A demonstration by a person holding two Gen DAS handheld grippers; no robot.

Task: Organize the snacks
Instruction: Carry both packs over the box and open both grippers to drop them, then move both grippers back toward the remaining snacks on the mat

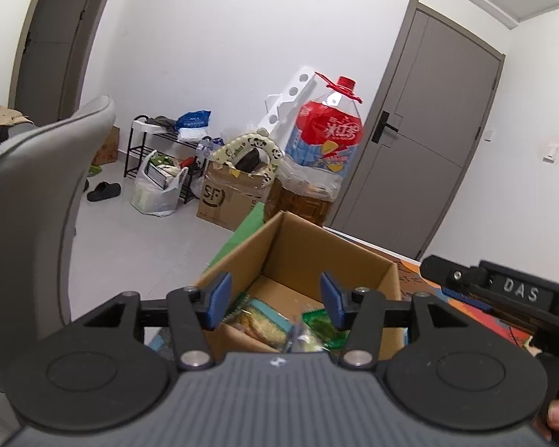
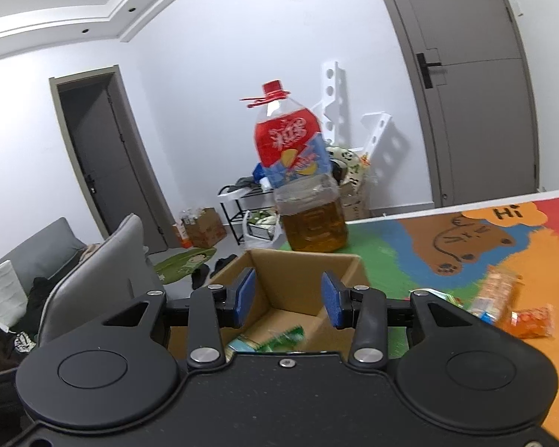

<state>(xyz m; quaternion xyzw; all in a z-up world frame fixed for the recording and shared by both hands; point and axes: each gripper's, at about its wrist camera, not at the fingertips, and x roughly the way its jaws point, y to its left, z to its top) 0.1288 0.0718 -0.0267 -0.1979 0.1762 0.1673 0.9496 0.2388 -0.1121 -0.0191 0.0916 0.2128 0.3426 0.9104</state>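
Both grippers are over the open brown cardboard box (image 1: 309, 257) on the colourful cartoon play mat (image 2: 410, 246). My left gripper (image 1: 275, 301) has jaws partly open, nothing between the blue pads (image 1: 220, 300), and the same goes for my right gripper (image 2: 289, 298): partly open, empty.

Snacks already in the box: a teal-and-yellow flat packet (image 1: 264, 320) and a green crinkly wrapper (image 1: 322, 326) lying on the bottom, touching each other as far as I can tell. More are loose on the mat to the right of the box: an orange translucent packet (image 2: 533, 320) and a pale wrapped stick pack (image 2: 492, 294) (blurred, can't read the labels). So I judge the job as part done, with drops just made or about to be followed by another fetch.

To do this step well, I'd lift both grippers clear of the box rim before swinging, so the pads don't catch the near wall. The right one goes for the loose packs, being on that side. Come at the orange packet low and flat, pads straddling its short width, and close gently, since thin film slips and crumples. Mind the big oil bottle with the red cap (image 2: 302, 186) standing just behind the box; I'd stay well short of it (tall, probably easy to tip). Watch the left gripper, visible close alongside the right one's body (image 1: 503, 290), so they don't collide.
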